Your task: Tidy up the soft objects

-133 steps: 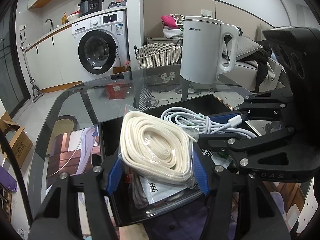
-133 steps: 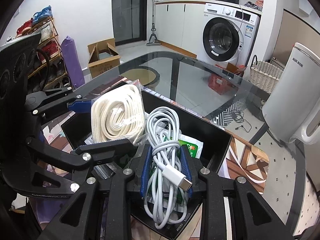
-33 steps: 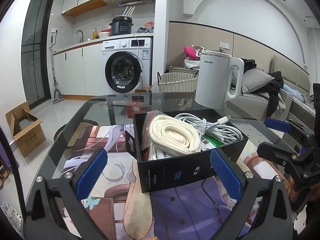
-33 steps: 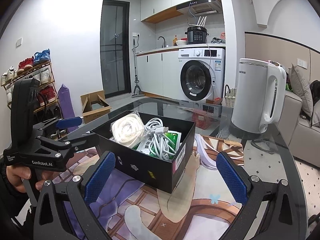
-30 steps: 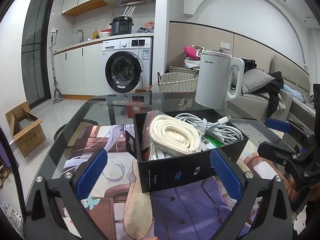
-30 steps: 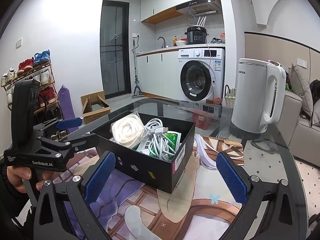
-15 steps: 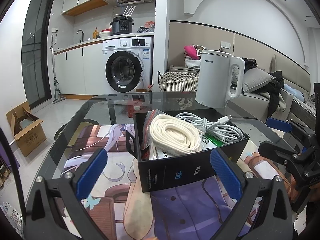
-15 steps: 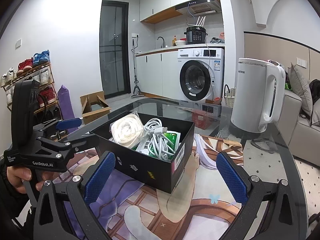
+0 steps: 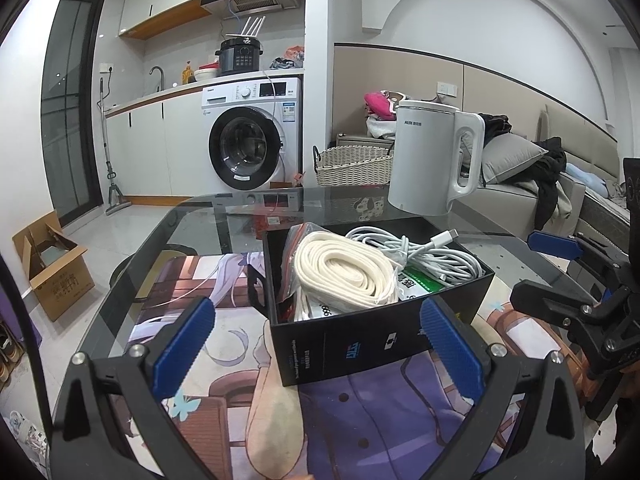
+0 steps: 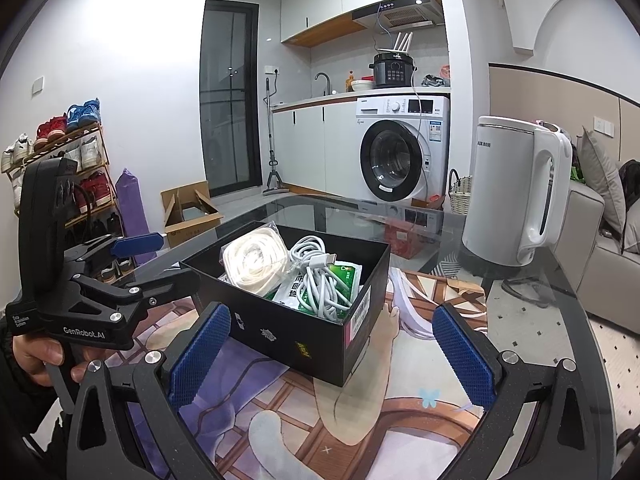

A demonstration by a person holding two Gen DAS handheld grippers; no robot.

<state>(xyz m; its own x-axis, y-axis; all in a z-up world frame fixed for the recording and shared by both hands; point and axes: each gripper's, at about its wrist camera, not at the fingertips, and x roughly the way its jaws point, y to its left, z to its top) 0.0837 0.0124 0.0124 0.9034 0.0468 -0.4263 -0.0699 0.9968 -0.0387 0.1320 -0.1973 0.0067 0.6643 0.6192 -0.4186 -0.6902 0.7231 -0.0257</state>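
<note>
A black box (image 9: 360,344) stands on the printed mat on a glass table; it also shows in the right wrist view (image 10: 280,328). Inside lie a bagged coil of cream rope (image 9: 340,272) (image 10: 254,258), a white charging cable (image 9: 424,250) (image 10: 320,276) and a green-and-white packet (image 9: 420,282) (image 10: 344,274). My left gripper (image 9: 316,344) is open and empty, just in front of the box. My right gripper (image 10: 328,352) is open and empty, in front of the box's near corner.
A white electric kettle (image 9: 432,160) (image 10: 516,192) stands on the table behind the box. The glass table edge (image 9: 132,256) curves at the left. A washing machine (image 9: 252,148), wicker basket (image 9: 352,164), cardboard box (image 9: 52,264) and sofa (image 9: 560,184) lie beyond.
Since 4.4 s ago both grippers let go of the rope bag and the cable, opened, and pulled back from the box. Over the last second nothing has visibly moved.
</note>
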